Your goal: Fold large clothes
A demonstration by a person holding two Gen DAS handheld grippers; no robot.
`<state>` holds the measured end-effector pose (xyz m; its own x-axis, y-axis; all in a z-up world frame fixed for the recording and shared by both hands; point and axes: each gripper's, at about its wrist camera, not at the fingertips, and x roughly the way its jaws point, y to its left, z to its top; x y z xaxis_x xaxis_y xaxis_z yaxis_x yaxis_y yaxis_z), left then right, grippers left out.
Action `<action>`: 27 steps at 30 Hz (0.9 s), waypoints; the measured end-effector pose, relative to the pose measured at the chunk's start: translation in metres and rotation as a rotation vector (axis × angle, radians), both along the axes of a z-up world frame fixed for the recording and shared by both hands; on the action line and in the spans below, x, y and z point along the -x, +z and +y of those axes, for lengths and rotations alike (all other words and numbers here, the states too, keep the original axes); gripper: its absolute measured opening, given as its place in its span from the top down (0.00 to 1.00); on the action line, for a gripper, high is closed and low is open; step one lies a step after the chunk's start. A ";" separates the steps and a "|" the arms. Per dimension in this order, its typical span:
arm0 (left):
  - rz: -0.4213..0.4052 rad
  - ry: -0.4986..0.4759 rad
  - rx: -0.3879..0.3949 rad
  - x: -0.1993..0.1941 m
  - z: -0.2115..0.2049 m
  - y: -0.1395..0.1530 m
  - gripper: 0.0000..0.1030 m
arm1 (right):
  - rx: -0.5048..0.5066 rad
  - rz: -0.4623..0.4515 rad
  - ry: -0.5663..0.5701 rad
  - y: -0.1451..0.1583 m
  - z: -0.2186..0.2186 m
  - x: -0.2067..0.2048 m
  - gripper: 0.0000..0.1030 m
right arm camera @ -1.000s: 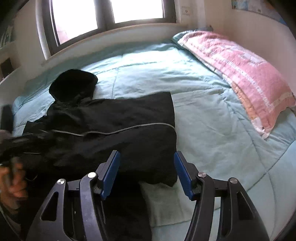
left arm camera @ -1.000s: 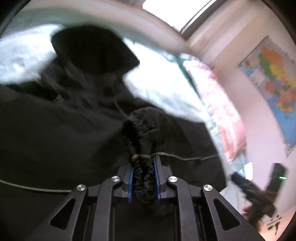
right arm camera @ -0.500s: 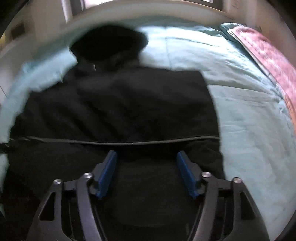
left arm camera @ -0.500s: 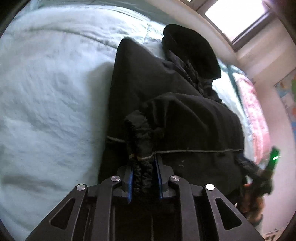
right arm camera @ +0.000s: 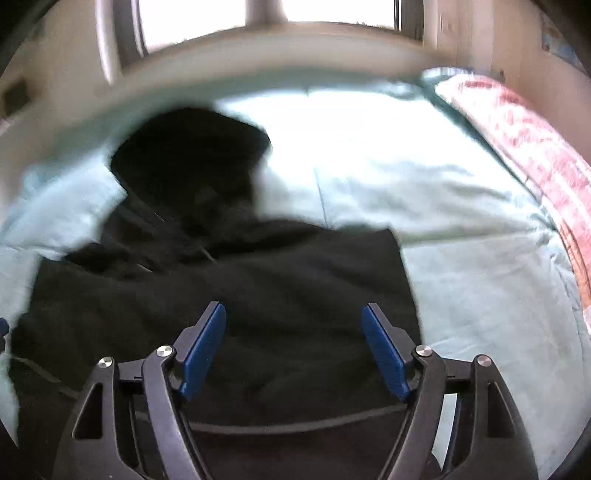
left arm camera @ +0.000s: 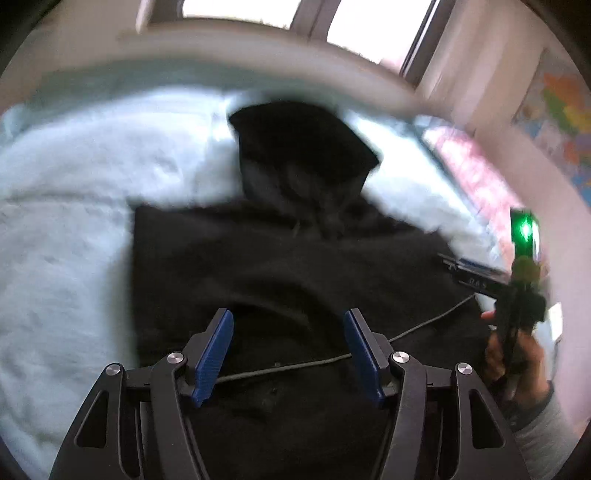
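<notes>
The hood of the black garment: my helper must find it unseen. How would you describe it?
Look at the pale blue bedspread under the window. The black hoodie lies across it; the hood is the rounded dark lobe toward the window, beyond the flat rectangular body.

A black hooded garment (right arm camera: 236,280) lies spread on a pale blue-green quilt (right arm camera: 461,266), its hood (right arm camera: 192,158) pointing toward the window (right arm camera: 317,14) at the far side of the bed. The right gripper (right arm camera: 293,339) hangs over the garment's lower body, its blue-padded fingers (right arm camera: 203,347) spread wide with only dark fabric between them. A thin pale cord (right arm camera: 295,426) runs across the cloth just below the fingers. A pink patterned pillow (right arm camera: 528,147) lies along the bed's right edge. The scene is motion-blurred, most of all around the hood.
</notes>
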<state>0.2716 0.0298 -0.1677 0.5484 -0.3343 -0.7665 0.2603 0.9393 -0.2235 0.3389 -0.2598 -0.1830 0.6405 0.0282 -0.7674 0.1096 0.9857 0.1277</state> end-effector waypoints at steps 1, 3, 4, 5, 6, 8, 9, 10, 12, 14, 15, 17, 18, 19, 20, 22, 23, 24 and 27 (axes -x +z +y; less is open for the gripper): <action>0.054 0.028 -0.025 -0.011 -0.001 -0.023 0.42 | 0.049 0.066 0.001 -0.019 0.005 -0.009 0.23; 0.066 0.053 -0.010 -0.019 0.001 -0.045 0.44 | 0.096 0.098 0.038 -0.041 0.013 -0.015 0.24; 0.054 0.053 0.004 -0.018 0.005 -0.049 0.44 | 0.087 0.067 0.041 -0.042 0.010 -0.012 0.24; 0.047 0.051 0.006 -0.017 0.005 -0.049 0.44 | 0.060 0.061 0.040 -0.043 0.006 -0.012 0.23; 0.044 0.046 -0.010 -0.017 0.002 -0.049 0.44 | 0.040 0.062 0.039 -0.045 0.003 -0.012 0.23; 0.030 0.034 -0.049 -0.010 -0.003 -0.045 0.44 | 0.018 0.068 0.042 -0.047 -0.002 -0.011 0.23; 0.022 0.030 -0.062 -0.007 -0.001 -0.040 0.44 | 0.027 0.073 0.047 -0.045 -0.002 -0.010 0.23; 0.012 0.027 -0.072 -0.001 -0.001 -0.036 0.44 | 0.039 0.083 0.061 -0.040 -0.001 -0.008 0.23; -0.020 0.022 -0.058 0.014 0.004 -0.017 0.44 | 0.035 0.083 0.089 -0.024 0.001 0.006 0.23; -0.068 0.010 -0.016 0.037 0.014 0.003 0.43 | -0.036 0.047 0.144 -0.003 0.001 0.034 0.23; -0.082 0.011 0.013 0.046 0.019 0.010 0.43 | -0.064 0.020 0.171 0.007 0.000 0.050 0.23; -0.093 0.032 0.064 0.054 0.026 0.018 0.43 | -0.051 -0.034 0.190 0.024 0.005 0.082 0.23; -0.085 0.040 0.078 0.055 0.028 0.016 0.43 | -0.024 -0.050 0.183 0.029 0.007 0.094 0.23; -0.072 0.046 0.074 0.056 0.028 0.011 0.42 | 0.008 -0.051 0.170 0.030 0.010 0.103 0.23; -0.047 0.058 0.057 0.052 0.026 0.000 0.42 | 0.035 -0.042 0.165 0.027 0.013 0.108 0.23; 0.005 0.063 0.053 0.044 0.028 -0.028 0.43 | 0.083 0.004 0.163 0.008 0.019 0.111 0.23; 0.011 0.051 0.054 0.042 0.029 -0.042 0.43 | 0.109 0.054 0.167 -0.011 0.021 0.107 0.23; 0.006 0.048 0.061 0.043 0.030 -0.050 0.43 | 0.109 0.063 0.176 -0.024 0.020 0.107 0.23; -0.015 0.052 0.038 0.046 0.027 -0.049 0.43 | 0.045 -0.028 0.169 -0.037 0.012 0.120 0.22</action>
